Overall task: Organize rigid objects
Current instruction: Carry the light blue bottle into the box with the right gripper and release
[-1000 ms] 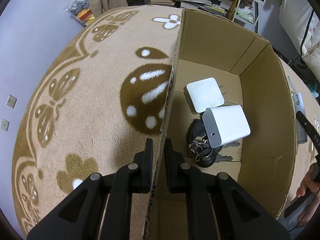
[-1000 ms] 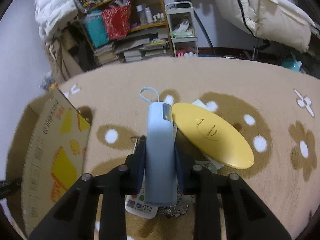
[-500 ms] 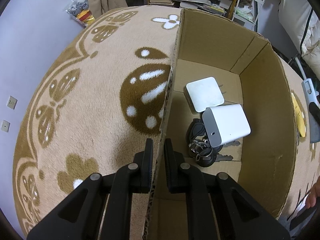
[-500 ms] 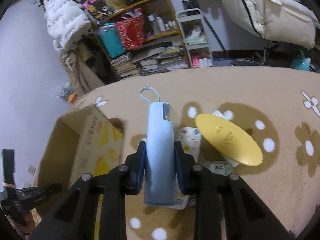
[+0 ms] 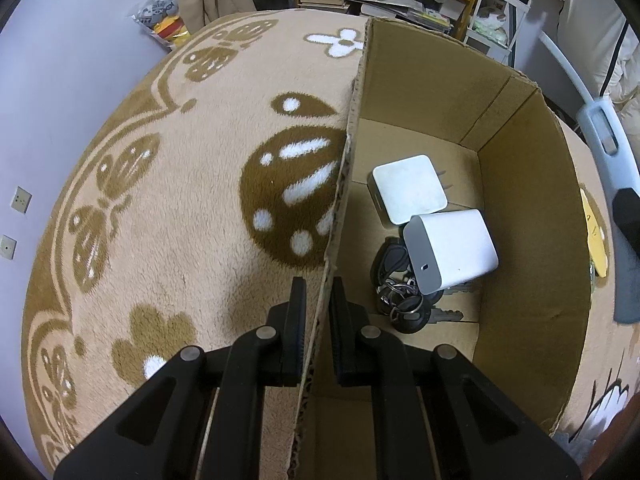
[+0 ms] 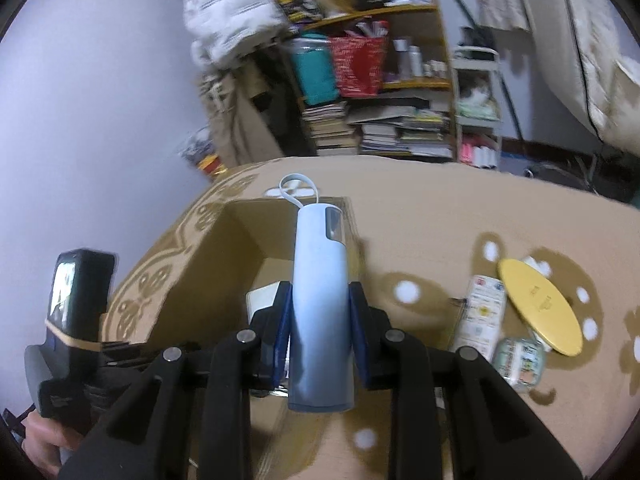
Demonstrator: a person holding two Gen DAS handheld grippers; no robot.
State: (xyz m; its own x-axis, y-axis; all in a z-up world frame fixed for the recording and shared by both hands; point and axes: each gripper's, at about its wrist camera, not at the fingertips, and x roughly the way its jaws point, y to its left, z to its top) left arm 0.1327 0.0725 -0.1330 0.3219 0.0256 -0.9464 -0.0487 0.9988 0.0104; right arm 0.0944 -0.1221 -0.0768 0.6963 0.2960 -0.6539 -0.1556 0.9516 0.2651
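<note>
— Hand-held gripper, right: what does it carry?
— It clamps the pale blue cylindrical bottle mid-body, above the brown cardboard box. Rigid, smooth plastic, probably slippery; mid-body suits it.
— And the left?
— Left hand-held gripper pinches that box's near wall.
</note>
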